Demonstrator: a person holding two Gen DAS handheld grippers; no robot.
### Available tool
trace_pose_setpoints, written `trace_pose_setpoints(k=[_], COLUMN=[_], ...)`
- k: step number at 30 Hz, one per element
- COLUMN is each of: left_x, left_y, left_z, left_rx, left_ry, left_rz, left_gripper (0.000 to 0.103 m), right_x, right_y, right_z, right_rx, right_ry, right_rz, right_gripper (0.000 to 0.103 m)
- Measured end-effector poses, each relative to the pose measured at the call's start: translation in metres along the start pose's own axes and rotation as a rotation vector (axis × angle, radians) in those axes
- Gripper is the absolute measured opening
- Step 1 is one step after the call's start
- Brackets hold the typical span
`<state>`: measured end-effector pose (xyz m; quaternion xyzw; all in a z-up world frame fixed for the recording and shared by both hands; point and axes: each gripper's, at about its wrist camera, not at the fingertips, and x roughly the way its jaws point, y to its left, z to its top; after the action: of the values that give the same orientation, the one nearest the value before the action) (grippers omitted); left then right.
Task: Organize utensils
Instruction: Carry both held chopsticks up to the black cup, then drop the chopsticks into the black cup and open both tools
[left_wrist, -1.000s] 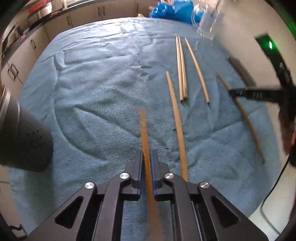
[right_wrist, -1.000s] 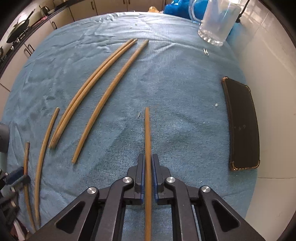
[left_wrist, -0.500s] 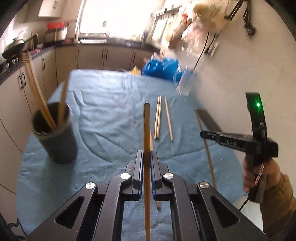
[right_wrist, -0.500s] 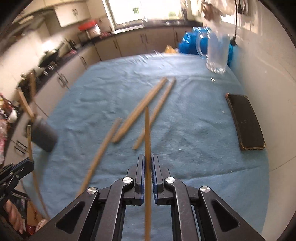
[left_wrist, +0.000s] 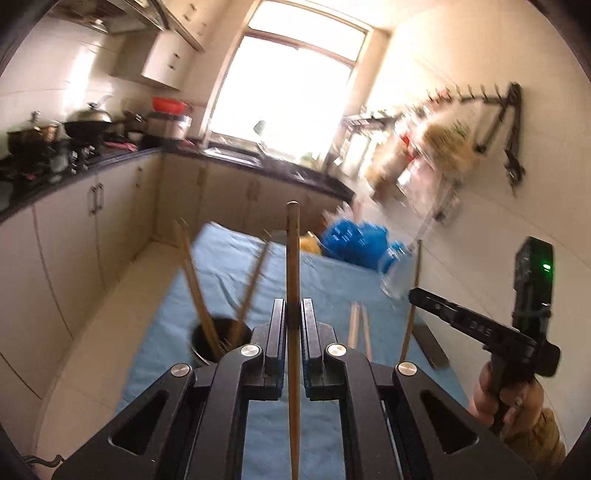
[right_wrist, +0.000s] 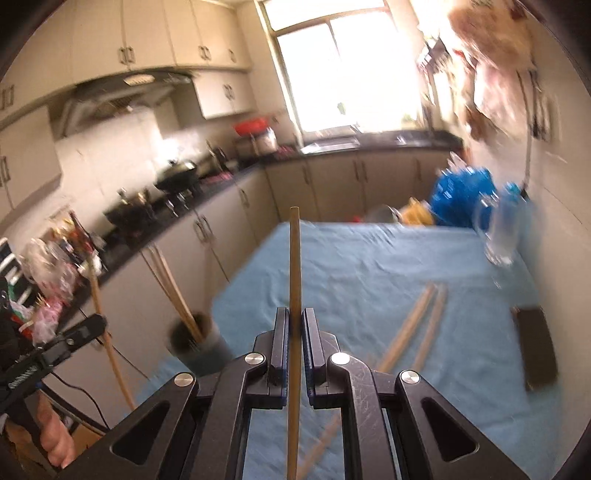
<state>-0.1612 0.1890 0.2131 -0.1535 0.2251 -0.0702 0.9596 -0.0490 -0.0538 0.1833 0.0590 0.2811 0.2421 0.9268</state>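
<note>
Both hand-held grippers raised above the table (right_wrist: 369, 280), which is covered with a blue cloth. Left hand-held gripper (left_wrist: 293, 325) clamped on one wooden chopstick (left_wrist: 293, 258) standing upright between its pads; right hand-held gripper (right_wrist: 294, 328) likewise clamped on a second chopstick (right_wrist: 294, 266). A dark cup (right_wrist: 201, 349) near the table's left edge holds several chopsticks; loose chopsticks (right_wrist: 417, 325) lie on the cloth, a black phone (right_wrist: 537, 350) at the right edge.
</note>
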Motion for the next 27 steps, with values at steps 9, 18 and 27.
trace_pose_setpoints(k=[9,18,27], left_x=[0.017,0.066,0.090], left_y=[0.045,0.064,0.065], left_z=[0.055,0.060,0.038], left_rx=[-0.083,-0.058,-0.060], left_ry=[-0.136,-0.166,-0.081], left_rz=[0.076,0.143,0.160], left_gripper=[0.007,0.007,0.007], right_x=[0.050,0.102,0.130], right_y=[0.073,0.107,0.095], right_z=[0.055,0.052,0.026], right_rx=[0.033,0.003,-0.019], right_ry=[-0.152,-0.221,-0.118], right_rz=[0.130,0.078,0.061], right_gripper=[0.007,0.008,0.009])
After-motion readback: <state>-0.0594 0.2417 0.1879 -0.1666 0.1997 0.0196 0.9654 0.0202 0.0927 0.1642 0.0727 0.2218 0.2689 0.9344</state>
